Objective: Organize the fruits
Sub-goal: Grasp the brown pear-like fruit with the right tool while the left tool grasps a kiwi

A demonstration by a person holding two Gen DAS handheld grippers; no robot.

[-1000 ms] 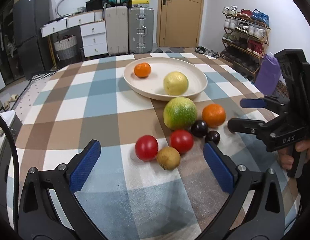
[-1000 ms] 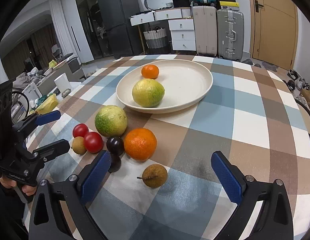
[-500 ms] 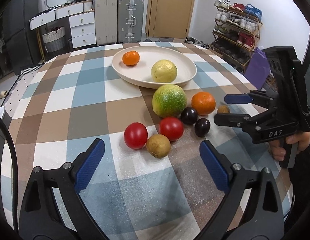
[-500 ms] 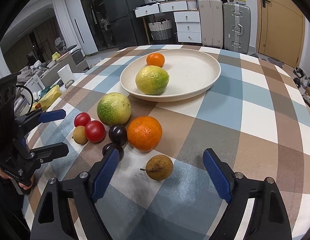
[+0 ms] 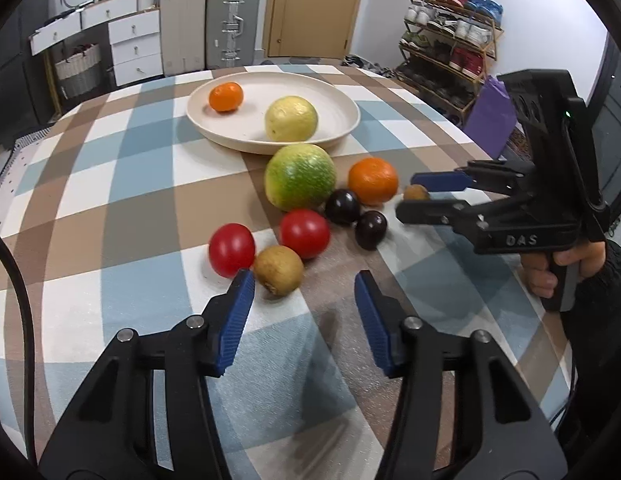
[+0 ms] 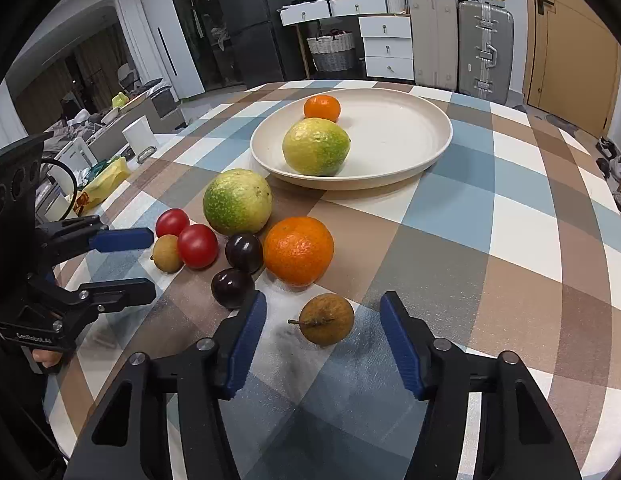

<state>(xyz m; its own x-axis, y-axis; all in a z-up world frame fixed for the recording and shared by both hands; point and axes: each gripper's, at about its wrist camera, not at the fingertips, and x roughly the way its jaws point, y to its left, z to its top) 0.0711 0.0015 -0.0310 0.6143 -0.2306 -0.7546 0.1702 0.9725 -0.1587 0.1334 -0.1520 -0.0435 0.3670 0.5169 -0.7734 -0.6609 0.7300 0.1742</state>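
A cream plate (image 5: pixel 338 120) holds a small orange (image 5: pixel 225 96) and a yellow-green citrus (image 5: pixel 290 119). In front of it lie a big green citrus (image 5: pixel 300 176), an orange (image 5: pixel 372 181), two dark plums (image 5: pixel 342 207), two tomatoes (image 5: pixel 304 233) and a kiwi (image 5: pixel 278 270). My left gripper (image 5: pixel 303 292) is closing, its pads bare, and the kiwi sits just off its left fingertip. A brown stemmed fruit (image 6: pixel 326 319) lies between the tips of my right gripper (image 6: pixel 322 312). Those jaws are closing too, with gaps on both sides of the fruit.
The round table wears a checked cloth (image 5: pixel 122 184), and its edge curves close on the right. A hand (image 5: pixel 550 268) holds the right gripper's handle there. Suitcases (image 5: pixel 230 24), drawers and a shoe rack (image 5: pixel 450 40) stand beyond the table.
Both grippers' jaws have narrowed a lot. The left gripper tipped down and came nearer the kiwi. The brown fruit now lies between the right fingertips.
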